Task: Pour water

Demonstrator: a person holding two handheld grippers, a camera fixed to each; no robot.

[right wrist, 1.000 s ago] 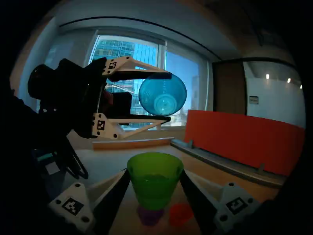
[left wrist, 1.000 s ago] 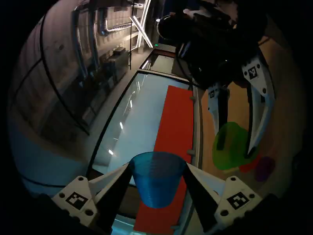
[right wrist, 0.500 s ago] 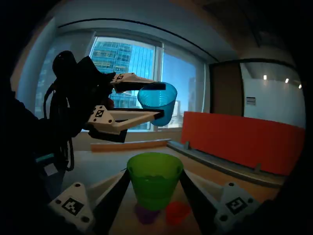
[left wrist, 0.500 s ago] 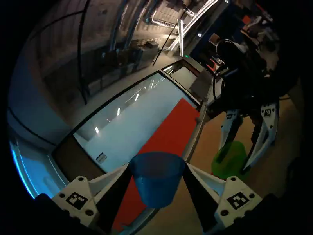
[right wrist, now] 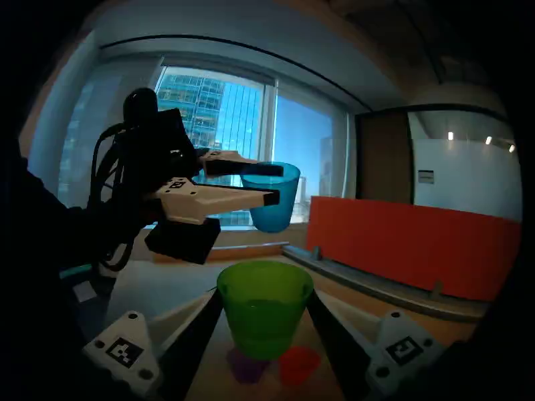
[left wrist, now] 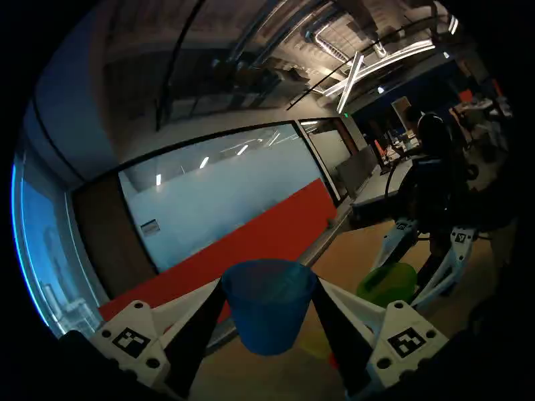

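A blue plastic cup [left wrist: 269, 304] stands upright between the fingers of my left gripper [left wrist: 267, 314], which is shut on it. In the right gripper view the same blue cup [right wrist: 271, 195] hangs upright in the air, up and a little left of centre, in the left gripper [right wrist: 271, 186]. My right gripper [right wrist: 265, 321] is shut on a green cup [right wrist: 265, 307] with water in its lower part, held above the table. From the left gripper view the green cup [left wrist: 388, 283] sits lower right, in the right gripper [left wrist: 414, 284].
A wooden table [right wrist: 174, 281] lies below, with a purple cup [right wrist: 244, 364] and a red cup [right wrist: 297, 364] just under the green one. An orange partition [right wrist: 414, 244] runs along the right. Large windows [right wrist: 221, 120] are behind. A person's dark sleeve [right wrist: 60, 227] is at left.
The blue cup has swung from tipped, mouth toward the green cup, back to upright, and has sunk slightly. The green cup has stayed still.
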